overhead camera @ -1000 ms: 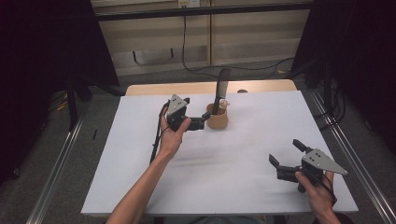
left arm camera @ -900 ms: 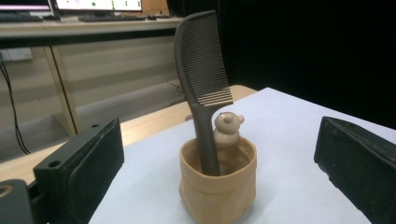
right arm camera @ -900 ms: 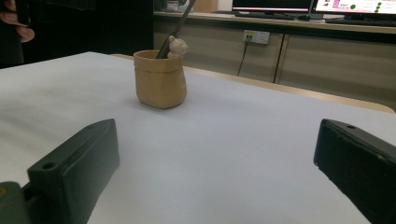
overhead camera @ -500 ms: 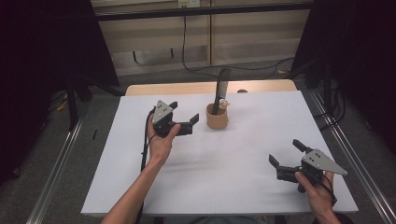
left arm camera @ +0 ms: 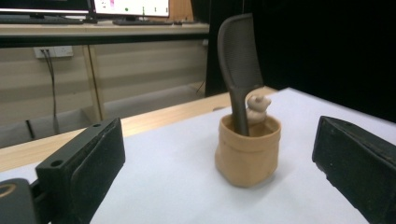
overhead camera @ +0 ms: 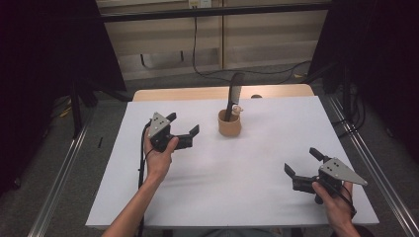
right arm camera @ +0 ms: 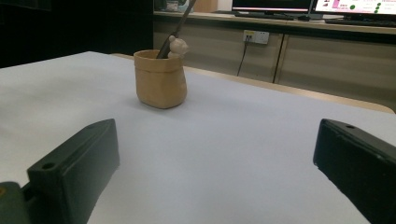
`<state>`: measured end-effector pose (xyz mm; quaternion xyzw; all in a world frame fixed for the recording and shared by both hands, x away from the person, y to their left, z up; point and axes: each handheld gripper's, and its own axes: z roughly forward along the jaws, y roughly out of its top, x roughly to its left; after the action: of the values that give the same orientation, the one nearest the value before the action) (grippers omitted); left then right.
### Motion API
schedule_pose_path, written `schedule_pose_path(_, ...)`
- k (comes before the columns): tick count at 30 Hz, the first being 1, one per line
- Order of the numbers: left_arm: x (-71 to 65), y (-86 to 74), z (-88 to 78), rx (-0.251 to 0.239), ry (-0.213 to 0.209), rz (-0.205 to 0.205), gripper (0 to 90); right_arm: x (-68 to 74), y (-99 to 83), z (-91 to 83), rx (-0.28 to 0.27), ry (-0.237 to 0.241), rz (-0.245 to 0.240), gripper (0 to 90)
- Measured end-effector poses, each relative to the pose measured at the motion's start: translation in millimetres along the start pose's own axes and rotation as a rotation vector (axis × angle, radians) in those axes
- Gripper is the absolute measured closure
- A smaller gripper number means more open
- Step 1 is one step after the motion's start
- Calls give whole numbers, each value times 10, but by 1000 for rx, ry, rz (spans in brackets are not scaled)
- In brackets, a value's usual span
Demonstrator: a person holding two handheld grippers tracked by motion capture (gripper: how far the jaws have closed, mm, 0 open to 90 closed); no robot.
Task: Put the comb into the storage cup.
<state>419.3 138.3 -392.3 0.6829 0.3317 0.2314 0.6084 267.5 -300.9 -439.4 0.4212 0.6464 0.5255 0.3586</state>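
Here is the white table (overhead camera: 227,192), and toward its far middle stands a small tan pot (overhead camera: 230,124), soft-sided like a little sack, upright on the sheet. A dark comb (overhead camera: 233,96) stands in it, handle down and toothed end up, leaning a touch toward the far edge, and a small pale figurine (overhead camera: 237,108) peeks over the rim right beside the comb (its shape is too small to make out from above, though in the left gripper view it reads as a rounded little figure (left arm camera: 257,108) tucked against the comb's stem). The left gripper (overhead camera: 184,132) sits in the person's left hand (overhead camera: 159,157) to the left of the pot, near it but not touching, jaws spread wide and aimed at it; in its own view the pot (left arm camera: 247,149) sits in the gap between the two black jaws, closer to the right one. Over at the near right corner, the right gripper (overhead camera: 304,164) is held low over the sheet in the right hand (overhead camera: 336,200), jaws also wide apart with nothing between them, well clear of the pot (right arm camera: 160,78), which shows farther off across bare table in the right gripper view.
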Motion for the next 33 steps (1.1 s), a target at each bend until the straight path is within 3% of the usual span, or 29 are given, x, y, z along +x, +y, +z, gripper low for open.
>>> schedule_pose_path(7, -1, -29, -139, 14, 28, 46, 30, -1, -3, 6, 3, -1, 2, 0)
schedule_pose_path(12, -31, -38, -258, -2, 45, 49, 30, 2, -3, 7, 5, -2, 4, 0)
schedule_pose_path(22, 0, -178, -410, 28, 66, 20, 32, -3, -3, 7, -2, -6, 6, 0)
schedule_pose_path(28, -7, -205, -545, 13, 90, 29, 31, -1, -2, 4, -2, -10, 4, 0)
schedule_pose_path(33, -8, -261, -662, 3, 101, 11, 31, -1, 0, -3, -3, -9, 4, 0)
